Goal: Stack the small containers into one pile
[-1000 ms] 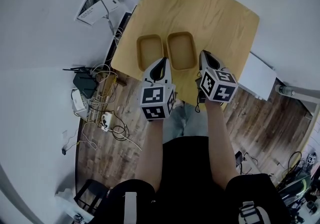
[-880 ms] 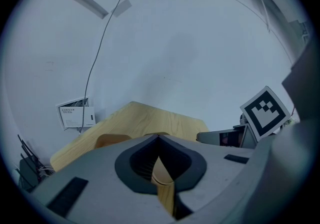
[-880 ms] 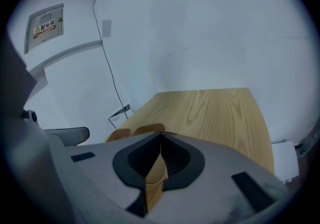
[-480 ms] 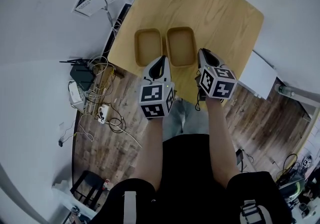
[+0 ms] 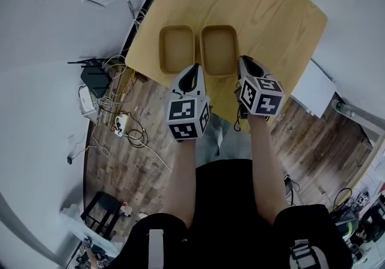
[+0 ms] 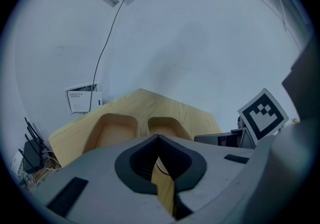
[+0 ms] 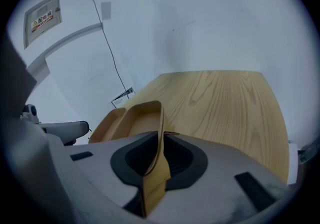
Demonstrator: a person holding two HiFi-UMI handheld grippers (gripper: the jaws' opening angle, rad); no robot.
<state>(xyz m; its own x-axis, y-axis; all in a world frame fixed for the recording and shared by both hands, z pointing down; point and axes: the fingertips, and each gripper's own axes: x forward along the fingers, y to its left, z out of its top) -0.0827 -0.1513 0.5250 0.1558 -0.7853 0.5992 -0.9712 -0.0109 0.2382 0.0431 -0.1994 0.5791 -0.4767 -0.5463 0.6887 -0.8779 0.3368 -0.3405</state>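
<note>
Cables [image 5: 117, 111] and black router [image 5: 93, 76] on wood floor [image 5: 132, 183] at far left, beside table [image 5: 271, 15]. On table, near its front edge, left container [image 5: 176, 50]: tan, rounded rectangle, upright, open side up, touched by neither tool. Just below it in head view, left gripper [image 5: 192, 72], jaws pressed together at tips with nothing between, close to left container but apart from it, aimed roughly at line between both containers. Marker cube [image 5: 186, 118] on its back, facing head camera. Next, right container [image 5: 218, 51]: same colour and shape, upright, side by side with left one, long sides parallel, rims very close; touching or not, cannot tell. Not yet stacked: each resting singly on table. At right container's right wall, near front corner, right gripper [image 7: 161, 135], jaws clamped on that thin wall, one jaw inside, other outside, as seen in right gripper view. Second marker cube [image 5: 263, 96] behind those jaws. Bare tabletop beyond and to right of containers. White box [image 5: 310, 90] just off table's right edge.
</note>
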